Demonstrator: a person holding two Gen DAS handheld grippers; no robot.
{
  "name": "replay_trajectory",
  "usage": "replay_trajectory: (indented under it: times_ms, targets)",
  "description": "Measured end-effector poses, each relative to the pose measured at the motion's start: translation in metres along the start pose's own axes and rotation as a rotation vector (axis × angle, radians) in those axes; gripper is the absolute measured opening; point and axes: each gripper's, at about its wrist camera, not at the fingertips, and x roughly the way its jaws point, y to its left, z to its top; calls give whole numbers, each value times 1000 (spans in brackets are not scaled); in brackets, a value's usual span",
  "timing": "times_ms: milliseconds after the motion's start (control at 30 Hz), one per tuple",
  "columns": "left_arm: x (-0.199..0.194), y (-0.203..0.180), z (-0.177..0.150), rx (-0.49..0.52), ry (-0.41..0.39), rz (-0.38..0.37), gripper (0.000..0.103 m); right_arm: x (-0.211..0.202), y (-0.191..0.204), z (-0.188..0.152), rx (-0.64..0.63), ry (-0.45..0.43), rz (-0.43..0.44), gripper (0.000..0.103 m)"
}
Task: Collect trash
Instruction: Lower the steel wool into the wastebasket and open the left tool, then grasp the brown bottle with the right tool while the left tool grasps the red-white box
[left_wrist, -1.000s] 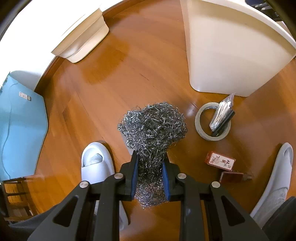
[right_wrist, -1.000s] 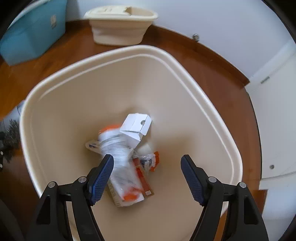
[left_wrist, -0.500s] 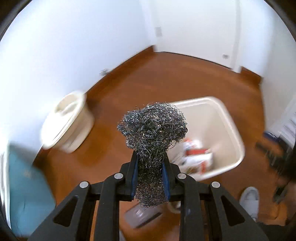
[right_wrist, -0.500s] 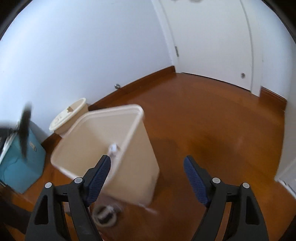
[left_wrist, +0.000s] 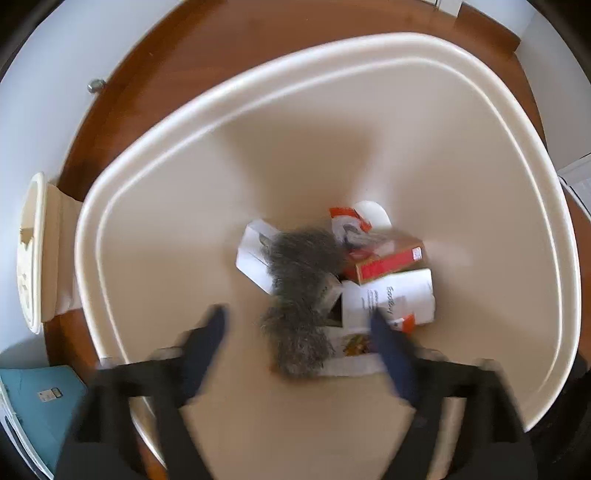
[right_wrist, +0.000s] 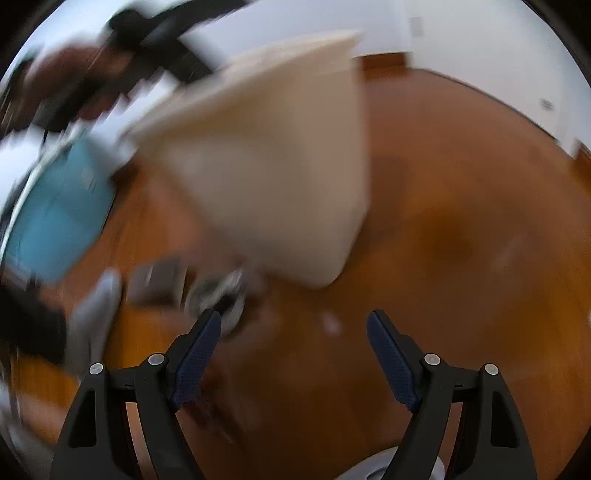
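Two grippers are out. The left gripper hangs over the cream bin, its jaws opening — the steel wool sits blurred between the spread fingers, touching neither, above cartons in the bin. The right gripper stands wide and empty — over wooden floor beside the bin.
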Motion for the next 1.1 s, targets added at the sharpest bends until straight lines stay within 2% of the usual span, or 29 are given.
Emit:
replay_trajectory:
  times_ms: [67, 200, 233, 300, 367, 400, 433, 467, 500, 533, 567, 633, 700, 800, 900, 1067, 1100]
  targets:
    - [-15, -3, -4, 23, -66, -36, 85, 14, 14, -17, -90, 52, 21, 83]
    - [-58, -6, -26, 32, -227, -18, 85, 32, 41, -52, -226, 104, 101, 83]
    - [-72, -3, -43, 5, -277, -18, 85, 33, 46, -54, -250, 113, 122, 83]
    - [-84, 2, -76, -45, -321, -29, 85, 44, 60, -58, -310, 141, 157, 83]
    - [-82, 7, -106, -59, -314, -48, 85, 57, 74, -68, -388, 195, 171, 83]
    - [-75, 1, -120, -34, -299, -56, 85, 61, 86, -74, -456, 207, 177, 83]
    - [-67, -9, -136, 30, -294, -34, 93, 62, 94, -78, -499, 213, 192, 83]
    - [-63, -26, -150, 150, -338, 52, 97, 64, 104, -82, -547, 225, 206, 83]
    - [-55, -42, -161, 268, -330, 124, 103, 64, 113, -88, -608, 234, 208, 83]
    - [-51, -50, -168, 318, -320, 165, 103, 68, 123, -94, -667, 234, 202, 83]
    - [-55, -53, -174, 323, -325, 154, 103, 73, 131, -103, -727, 238, 191, 83]
    - [-71, -58, -185, 301, -392, 131, 103, 84, 145, -117, -826, 262, 162, 78]
    - [-76, -72, -195, 384, -421, 163, 103, 91, 154, -126, -878, 269, 138, 71]
    - [-61, -90, -212, 488, -375, 145, 103, 103, 158, -132, -914, 317, 113, 67]
    - [-42, -91, -229, 526, -314, 116, 103, 119, 158, -139, -932, 391, 82, 61]
    - [-4, -88, -253, 637, -221, 132, 103, 122, 159, -138, -936, 392, 89, 59]
    - [2, -88, -256, 650, -201, 127, 103, 122, 159, -137, -935, 391, 92, 47]
